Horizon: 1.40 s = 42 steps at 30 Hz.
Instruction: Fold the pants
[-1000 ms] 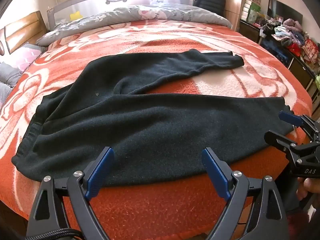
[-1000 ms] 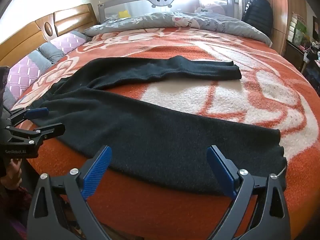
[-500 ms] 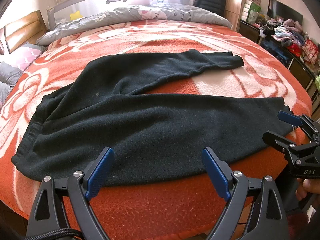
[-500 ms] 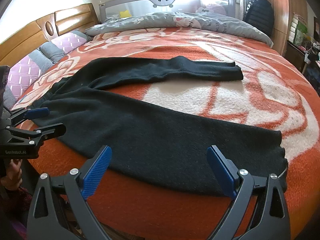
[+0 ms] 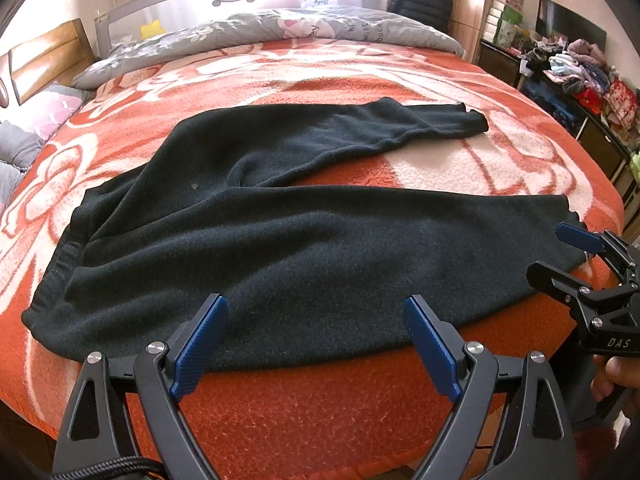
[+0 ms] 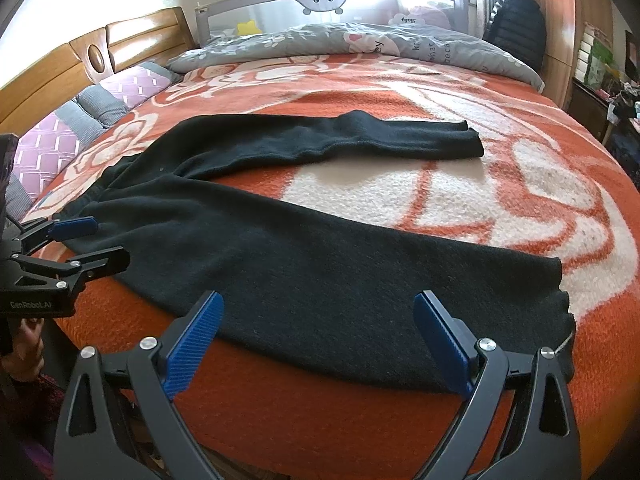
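Black pants [image 5: 304, 248] lie flat on the orange blanket, legs spread in a V, waistband at the left, cuffs at the right. They also show in the right wrist view [image 6: 320, 276]. My left gripper [image 5: 316, 344] is open and empty, just short of the near leg's front edge. My right gripper [image 6: 318, 344] is open and empty, near the near leg's cuff end. The right gripper also shows at the right of the left wrist view [image 5: 560, 252], and the left gripper at the left of the right wrist view [image 6: 100, 240].
The orange floral blanket [image 5: 360, 400] covers the bed. A grey duvet [image 5: 280, 28] and a rail lie at the far side. A wooden headboard [image 6: 80, 64] and pillows are at the left. A cluttered cabinet [image 5: 580, 76] stands to the right.
Nothing has changed much; both grippers stay open and nearly still, with only a slight camera shift.
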### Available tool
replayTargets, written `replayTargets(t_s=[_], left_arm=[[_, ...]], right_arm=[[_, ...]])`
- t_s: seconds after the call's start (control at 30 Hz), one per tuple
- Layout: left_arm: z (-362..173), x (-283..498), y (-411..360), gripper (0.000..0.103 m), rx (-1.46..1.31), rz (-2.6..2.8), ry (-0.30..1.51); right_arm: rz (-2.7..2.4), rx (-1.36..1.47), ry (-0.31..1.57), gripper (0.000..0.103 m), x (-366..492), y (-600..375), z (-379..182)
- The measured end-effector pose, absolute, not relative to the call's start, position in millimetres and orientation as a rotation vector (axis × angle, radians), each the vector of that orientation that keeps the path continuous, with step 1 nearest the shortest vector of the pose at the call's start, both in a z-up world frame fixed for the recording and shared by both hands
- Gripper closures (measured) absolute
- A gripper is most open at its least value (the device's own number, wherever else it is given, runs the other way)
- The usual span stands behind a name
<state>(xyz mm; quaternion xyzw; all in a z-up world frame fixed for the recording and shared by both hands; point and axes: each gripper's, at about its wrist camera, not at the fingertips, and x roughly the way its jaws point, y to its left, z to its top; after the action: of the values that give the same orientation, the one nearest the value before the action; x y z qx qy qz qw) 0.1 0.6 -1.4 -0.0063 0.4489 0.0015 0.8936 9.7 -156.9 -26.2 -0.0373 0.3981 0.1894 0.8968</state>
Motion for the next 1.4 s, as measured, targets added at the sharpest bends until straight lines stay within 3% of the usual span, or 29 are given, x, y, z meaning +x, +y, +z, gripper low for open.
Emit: replayTargets(t_s=[1.13,1.3,1.4], left_arm=[[-9,7,3,0.013,-0.052,-0.027,0.958],[-11,8,2,0.013,-0.063,-0.037,0.955],[-12,10,2,0.013,-0.061,-0.039,0.96]], right_arm=[[0.395,-0.056,0.855,0.007,14,-163,-33],[0.402,-0.03,0.885,0.007,16,-164,-34],[0.423,0.038,0.995,0.007,21,-166,-33]])
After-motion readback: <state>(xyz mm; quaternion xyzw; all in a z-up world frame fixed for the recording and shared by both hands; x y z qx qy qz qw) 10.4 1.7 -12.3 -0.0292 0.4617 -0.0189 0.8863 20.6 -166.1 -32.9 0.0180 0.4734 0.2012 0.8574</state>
